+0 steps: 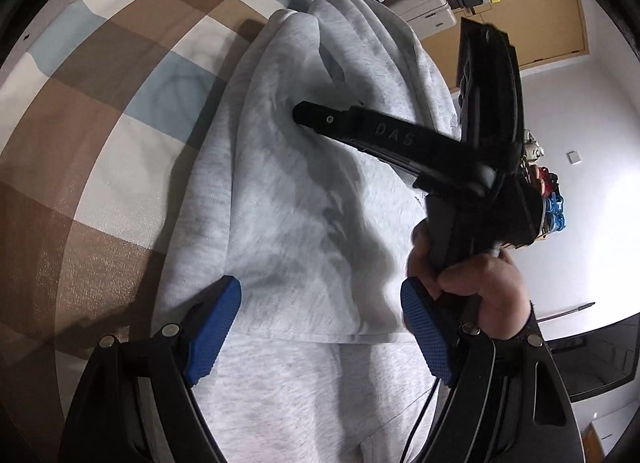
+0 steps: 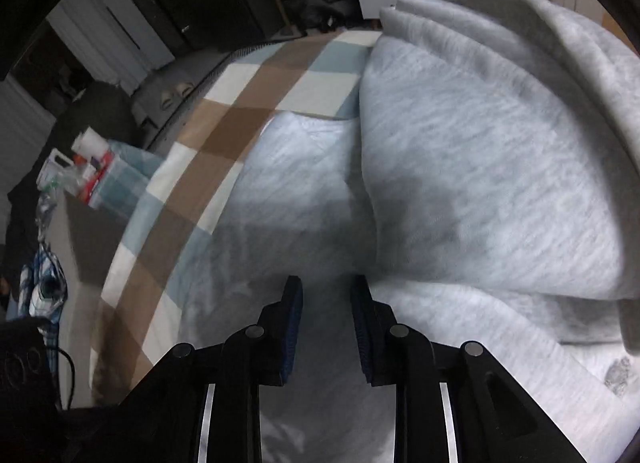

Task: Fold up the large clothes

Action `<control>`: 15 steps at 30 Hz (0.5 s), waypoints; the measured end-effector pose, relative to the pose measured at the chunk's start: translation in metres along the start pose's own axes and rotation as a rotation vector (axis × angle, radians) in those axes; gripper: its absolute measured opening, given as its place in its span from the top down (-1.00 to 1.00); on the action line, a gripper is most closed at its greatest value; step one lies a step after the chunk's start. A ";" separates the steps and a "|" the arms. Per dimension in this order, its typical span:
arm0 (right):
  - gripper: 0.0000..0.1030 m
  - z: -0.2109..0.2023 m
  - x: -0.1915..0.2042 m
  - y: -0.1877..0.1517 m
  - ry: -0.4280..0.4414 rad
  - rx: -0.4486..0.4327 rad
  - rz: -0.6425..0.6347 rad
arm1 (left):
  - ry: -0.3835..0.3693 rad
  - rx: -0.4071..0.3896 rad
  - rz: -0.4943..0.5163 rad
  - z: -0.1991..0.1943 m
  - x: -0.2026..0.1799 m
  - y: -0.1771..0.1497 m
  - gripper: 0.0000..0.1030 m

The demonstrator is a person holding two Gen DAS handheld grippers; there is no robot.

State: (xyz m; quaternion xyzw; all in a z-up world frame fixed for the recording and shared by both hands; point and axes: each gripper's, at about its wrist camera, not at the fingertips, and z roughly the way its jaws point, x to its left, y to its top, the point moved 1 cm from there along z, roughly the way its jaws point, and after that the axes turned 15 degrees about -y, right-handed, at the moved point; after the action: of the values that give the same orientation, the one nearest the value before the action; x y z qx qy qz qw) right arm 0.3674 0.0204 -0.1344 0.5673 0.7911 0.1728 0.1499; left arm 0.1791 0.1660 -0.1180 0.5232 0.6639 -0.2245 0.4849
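Lying on the checkered bedspread (image 1: 100,111), the grey sweatshirt (image 1: 288,191) runs lengthwise away from the left camera, one layer folded back over its lower part. The left tool (image 1: 320,327) hangs wide open above the fold's edge, gripping nothing. The right tool (image 2: 326,327) shows a narrow gap between its blue pads (image 2: 294,327), low over the fabric; contact is unclear.

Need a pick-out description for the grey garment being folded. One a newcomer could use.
Start from the brown, cream and pale-blue checked bedspread that covers the surface. On it lies the light heather-grey sweatshirt-fabric garment, partly folded over itself, with the right gripper against its raised fold. It is the only plain, unpatterned cloth on the checks.
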 end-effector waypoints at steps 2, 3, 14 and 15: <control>0.63 -0.007 -0.001 0.008 0.010 0.005 -0.013 | -0.006 -0.009 -0.013 0.001 0.001 -0.001 -0.52; 0.64 -0.015 -0.002 0.009 0.019 -0.038 -0.017 | -0.007 -0.011 -0.013 0.001 0.002 0.000 -0.52; 0.65 0.023 0.016 0.019 0.075 -0.013 -0.029 | 0.026 -0.021 0.009 0.011 -0.004 -0.005 -0.52; 0.67 0.019 0.009 0.017 0.090 0.005 -0.013 | 0.031 -0.022 0.012 0.011 -0.004 -0.005 -0.52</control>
State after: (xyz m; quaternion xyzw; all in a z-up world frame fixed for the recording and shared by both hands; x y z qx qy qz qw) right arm 0.3872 0.0359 -0.1447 0.5542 0.8012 0.1952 0.1136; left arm 0.1791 0.1529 -0.1201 0.5252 0.6706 -0.2064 0.4815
